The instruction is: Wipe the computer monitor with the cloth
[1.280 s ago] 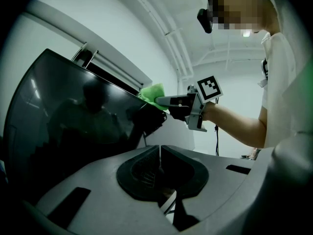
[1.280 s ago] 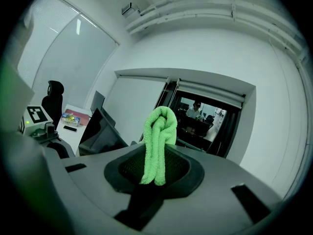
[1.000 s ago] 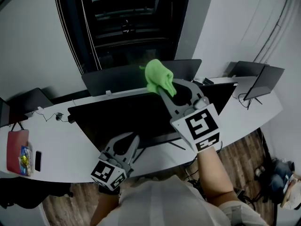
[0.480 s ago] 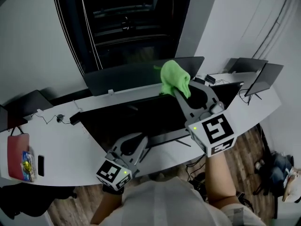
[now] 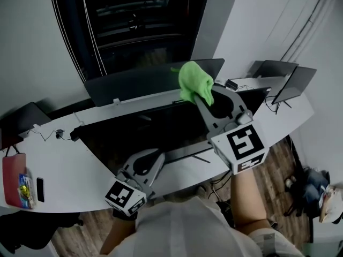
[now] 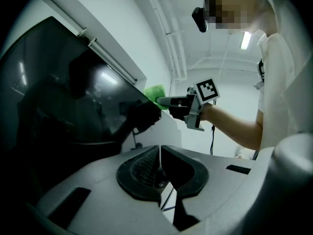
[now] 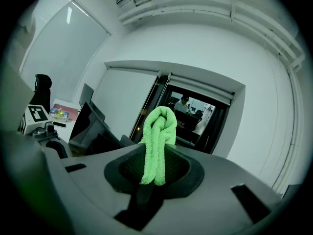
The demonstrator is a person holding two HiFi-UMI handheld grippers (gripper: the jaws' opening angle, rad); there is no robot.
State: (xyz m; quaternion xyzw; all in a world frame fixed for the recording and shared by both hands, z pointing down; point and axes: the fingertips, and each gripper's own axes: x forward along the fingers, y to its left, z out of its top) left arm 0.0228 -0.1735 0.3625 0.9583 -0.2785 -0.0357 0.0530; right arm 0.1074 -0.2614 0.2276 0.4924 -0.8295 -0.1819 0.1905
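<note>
My right gripper (image 5: 202, 101) is clamped on the green cloth (image 5: 194, 83). The cloth sits bunched at the monitor's (image 5: 139, 130) top edge, right of centre. My left gripper (image 5: 150, 162) has its jaws together with nothing in them, low by the monitor's bottom edge, over the desk (image 5: 59, 167).

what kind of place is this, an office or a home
Probably an office: a long curved white desk carries several dark monitors, an office chair stands nearby, and a glass doorway shows people beyond.
</note>
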